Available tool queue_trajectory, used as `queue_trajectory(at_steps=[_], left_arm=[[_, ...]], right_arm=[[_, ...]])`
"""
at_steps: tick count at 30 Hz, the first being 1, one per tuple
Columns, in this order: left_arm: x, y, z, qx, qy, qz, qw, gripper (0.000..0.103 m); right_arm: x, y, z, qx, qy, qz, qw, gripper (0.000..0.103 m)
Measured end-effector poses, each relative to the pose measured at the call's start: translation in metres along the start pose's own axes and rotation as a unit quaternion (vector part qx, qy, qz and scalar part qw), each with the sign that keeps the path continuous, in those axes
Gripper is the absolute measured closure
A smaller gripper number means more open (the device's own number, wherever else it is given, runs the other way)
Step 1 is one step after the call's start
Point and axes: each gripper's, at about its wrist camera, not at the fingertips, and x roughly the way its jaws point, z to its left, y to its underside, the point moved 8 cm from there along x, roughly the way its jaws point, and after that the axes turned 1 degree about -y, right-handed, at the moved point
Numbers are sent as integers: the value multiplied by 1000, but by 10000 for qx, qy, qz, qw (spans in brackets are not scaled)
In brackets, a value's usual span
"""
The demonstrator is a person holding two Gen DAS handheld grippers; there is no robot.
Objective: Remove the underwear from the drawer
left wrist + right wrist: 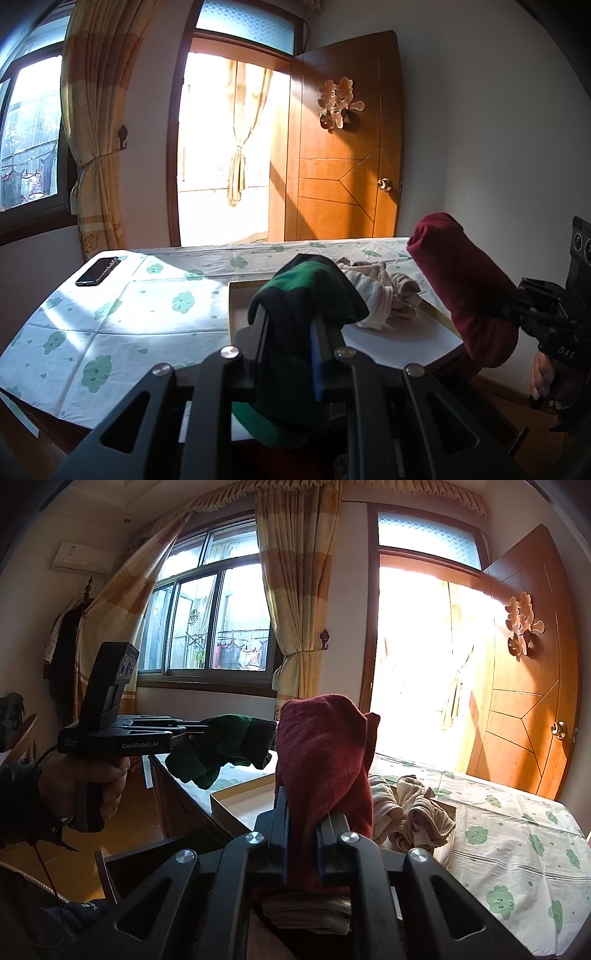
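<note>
My left gripper [291,328] is shut on a rolled green and black underwear [306,291] and holds it up in the air; it also shows in the right wrist view [225,742]. My right gripper [303,812] is shut on a rolled dark red underwear [325,746], which also shows at the right of the left wrist view [465,288]. Both are held above a shallow white tray [399,339] on the table. The drawer [122,864] is open below the right gripper, and beige folded cloth [306,912] lies in it.
Beige rolled garments [384,291] lie in the tray, also in the right wrist view [410,812]. The table has a white cloth with green prints [110,314]. A black phone [98,271] lies at its far left. A wooden door [343,147] stands open behind.
</note>
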Motion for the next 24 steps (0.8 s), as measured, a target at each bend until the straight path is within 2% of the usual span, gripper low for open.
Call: queue_trajectory(at_steps=[7, 24], left_arm=[[25, -13, 5, -184, -45, 31, 9998, 87], [74, -26, 14, -191, -256, 252, 9992, 87]], right_arm=[[22, -10, -4, 19, 21, 122, 9999, 92], [64, -22, -29, 298, 117, 410, 9986, 91]])
